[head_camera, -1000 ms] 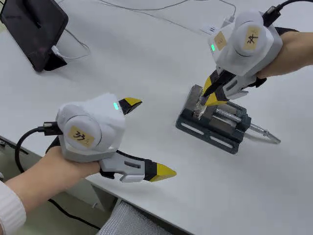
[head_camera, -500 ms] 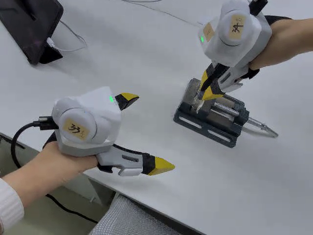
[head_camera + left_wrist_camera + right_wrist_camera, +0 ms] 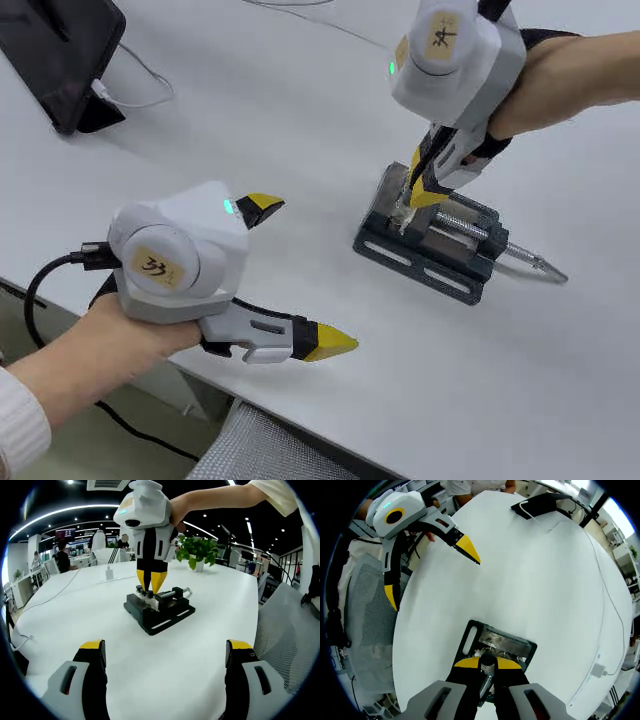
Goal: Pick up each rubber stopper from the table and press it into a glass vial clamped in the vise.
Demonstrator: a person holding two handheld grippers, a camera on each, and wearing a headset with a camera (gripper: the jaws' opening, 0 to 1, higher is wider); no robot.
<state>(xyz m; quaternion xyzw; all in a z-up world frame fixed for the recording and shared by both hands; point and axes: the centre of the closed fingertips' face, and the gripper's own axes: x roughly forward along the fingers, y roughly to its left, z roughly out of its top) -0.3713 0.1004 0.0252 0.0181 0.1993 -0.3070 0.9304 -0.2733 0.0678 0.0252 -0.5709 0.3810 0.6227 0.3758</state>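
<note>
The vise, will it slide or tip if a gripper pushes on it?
Probably heavy for its size: the vise looks like solid dark metal. Unlikely to tip: its slotted base sits wide and flat on the table. It may slide under a sideways shove; no bolts show in the slots.

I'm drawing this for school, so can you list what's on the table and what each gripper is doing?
Left gripper: jaws wide open, holding nothing, near the table's edge
Right gripper: jaws shut on a stopper, pointing down at the vise
Vise: on the white table, holding a vial
Tablet: far corner, cable plugged in
</note>
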